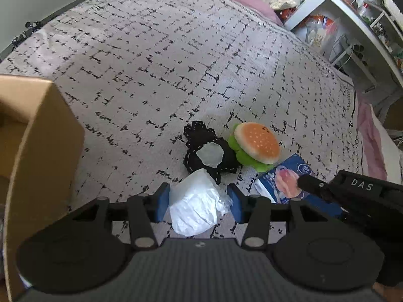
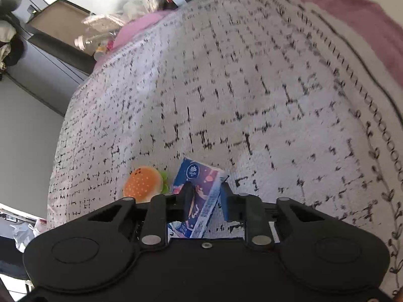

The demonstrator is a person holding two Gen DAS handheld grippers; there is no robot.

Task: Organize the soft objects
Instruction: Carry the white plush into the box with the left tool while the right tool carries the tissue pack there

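Jaws of the left gripper stand apart around a crumpled white tissue wad on the bed, blue pads beside it, contact unclear. Jaws of the right gripper are closed on a blue tissue pack, tilted off the patterned bedspread near the bed's right edge. Only the left view shows a black knitted piece touching the burger plush, and a cardboard box at the left. The right view shows the plush just beside the pack, its bun orange, its lettuce green.
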